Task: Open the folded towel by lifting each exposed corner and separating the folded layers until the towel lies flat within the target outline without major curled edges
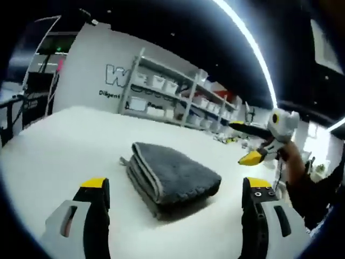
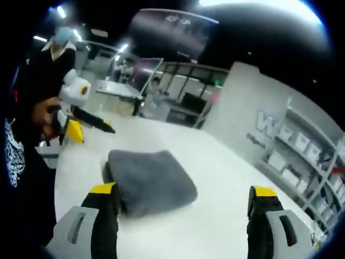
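Between both open hand-held grippers [image 1: 175,189], folded towel [image 1: 171,175], untouched, on table [image 1: 64,151]

A dark grey towel [image 1: 172,178] with a lighter grey edge trim lies folded on a plain white table [image 1: 64,145]. The left gripper [image 1: 175,194] has black jaws with yellow tips and pale grey bodies; the right gripper [image 2: 183,197] shows the same black, yellow and grey. White shelves [image 1: 178,100] hold white bins. A person's sleeve [image 2: 24,156] is black with white print.
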### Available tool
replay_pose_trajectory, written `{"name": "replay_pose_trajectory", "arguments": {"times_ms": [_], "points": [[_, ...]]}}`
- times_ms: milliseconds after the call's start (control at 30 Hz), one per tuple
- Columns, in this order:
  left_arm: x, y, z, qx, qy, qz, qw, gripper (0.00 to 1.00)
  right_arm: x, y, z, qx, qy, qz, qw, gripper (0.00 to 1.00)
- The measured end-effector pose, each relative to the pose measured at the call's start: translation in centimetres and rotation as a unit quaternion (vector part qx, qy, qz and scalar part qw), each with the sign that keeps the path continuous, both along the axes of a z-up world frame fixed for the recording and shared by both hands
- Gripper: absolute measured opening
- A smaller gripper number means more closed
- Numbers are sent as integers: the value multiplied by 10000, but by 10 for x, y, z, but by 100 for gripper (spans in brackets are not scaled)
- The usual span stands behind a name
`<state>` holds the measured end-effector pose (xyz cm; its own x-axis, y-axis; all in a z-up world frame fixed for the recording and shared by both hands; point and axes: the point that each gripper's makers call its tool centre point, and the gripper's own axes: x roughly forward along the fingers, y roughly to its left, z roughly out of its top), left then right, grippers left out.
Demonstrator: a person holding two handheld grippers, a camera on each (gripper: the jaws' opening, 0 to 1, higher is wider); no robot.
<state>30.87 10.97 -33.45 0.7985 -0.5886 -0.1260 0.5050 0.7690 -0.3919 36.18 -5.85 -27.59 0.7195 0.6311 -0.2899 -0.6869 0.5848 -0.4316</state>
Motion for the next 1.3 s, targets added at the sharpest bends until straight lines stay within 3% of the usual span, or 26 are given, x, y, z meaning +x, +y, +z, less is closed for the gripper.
{"name": "replay_pose_trajectory", "arguments": {"times_ms": [167,233,400,600,733,800,933,1300], "points": [[-11,-15,-7,-350,188,-70,9992,100,4,0,17,-90,-159,10,9998,100],[-17,-23,-12,-573,448,-189,9972,100,6,0,22,-152,-224,15,9996,100],[-32,-45,0,-1421,674,-516,9862,100,15,1,47,-346,-454,23,9984,100],[-24,-51,-6,-2098,997,-405,9718,100,18,6,67,-417,-666,65,9969,100],[-8,-44,-18,-2110,1005,-127,9722,100,17,9,69,-490,-708,89,9962,100],[-4,-42,-16,-2271,1021,-97,9685,100,18,10,73,-546,-731,93,9958,100],[-1,-44,-12,-2328,948,-59,9679,100,21,11,81,-625,-797,108,9948,100],[-13,-51,1,-2437,873,-157,9658,99,22,23,79,-748,-829,177,9936,100]]}}
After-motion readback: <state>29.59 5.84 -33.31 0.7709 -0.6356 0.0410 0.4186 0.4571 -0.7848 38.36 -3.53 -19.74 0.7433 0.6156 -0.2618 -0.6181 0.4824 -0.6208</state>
